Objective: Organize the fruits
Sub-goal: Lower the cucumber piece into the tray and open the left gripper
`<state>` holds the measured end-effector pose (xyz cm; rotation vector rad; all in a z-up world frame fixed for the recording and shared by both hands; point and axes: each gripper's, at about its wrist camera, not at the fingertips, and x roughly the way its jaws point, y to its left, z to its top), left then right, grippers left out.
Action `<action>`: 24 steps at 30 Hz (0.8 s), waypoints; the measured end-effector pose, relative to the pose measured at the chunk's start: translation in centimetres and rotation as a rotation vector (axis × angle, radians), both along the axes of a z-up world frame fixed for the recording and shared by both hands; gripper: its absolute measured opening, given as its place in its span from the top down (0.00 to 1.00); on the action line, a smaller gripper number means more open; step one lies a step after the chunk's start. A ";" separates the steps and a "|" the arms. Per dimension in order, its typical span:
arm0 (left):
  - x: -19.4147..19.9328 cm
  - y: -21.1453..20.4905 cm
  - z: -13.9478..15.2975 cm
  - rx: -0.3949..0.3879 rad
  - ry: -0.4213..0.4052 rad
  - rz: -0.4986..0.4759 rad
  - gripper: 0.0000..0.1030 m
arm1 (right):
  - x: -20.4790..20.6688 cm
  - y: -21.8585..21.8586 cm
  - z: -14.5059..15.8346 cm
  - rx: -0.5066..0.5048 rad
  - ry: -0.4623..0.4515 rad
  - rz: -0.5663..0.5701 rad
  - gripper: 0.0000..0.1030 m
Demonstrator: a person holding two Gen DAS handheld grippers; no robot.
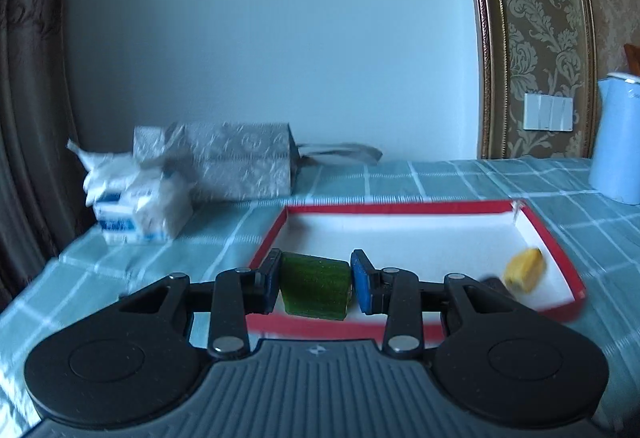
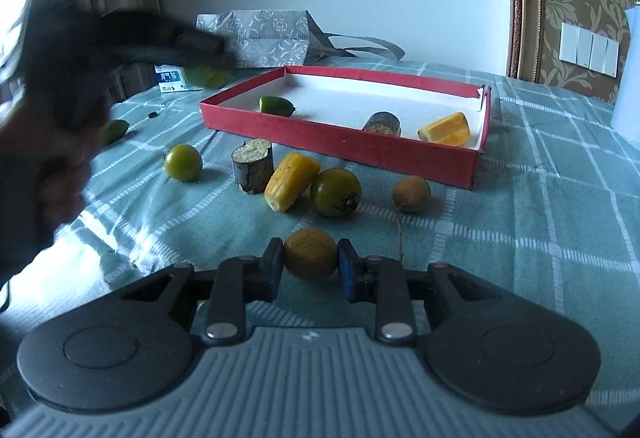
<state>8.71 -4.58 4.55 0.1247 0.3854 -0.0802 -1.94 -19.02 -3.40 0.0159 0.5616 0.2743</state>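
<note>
The left gripper (image 1: 314, 284) is clamped on a chunk of green cucumber (image 1: 315, 286), its pads pressed to both cut sides, holding it up over the near edge of the red box (image 1: 554, 238). From the other side that gripper shows only as a dark blur (the person's hand (image 2: 52, 173) is a blur as well) with something green under it.

The right gripper (image 2: 310, 262) has its jaws closed narrow on a small round brown fruit (image 2: 310, 254), low over the checked green tablecloth (image 2: 540, 222).

Inside the white-lined box lie a green cucumber end (image 2: 276, 105) near the left wall, a dark stub with a pale cut face (image 2: 383, 123), and a yellow corn piece (image 2: 446, 129) in the right corner.

In front of the box, on the cloth: a green tomato (image 2: 183, 161), another dark stub (image 2: 253, 165), a yellow corn piece (image 2: 292, 181) touching a second green tomato (image 2: 335, 191), and another brown fruit (image 2: 411, 193) apart to the right.

A silver paper bag (image 2: 272, 35) stands behind the box, by the wall.
</note>
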 end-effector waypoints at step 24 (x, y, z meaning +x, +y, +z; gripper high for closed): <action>8.0 -3.2 -0.9 -0.009 0.047 0.022 0.19 | 0.6 -0.8 -0.3 0.066 0.032 0.002 0.74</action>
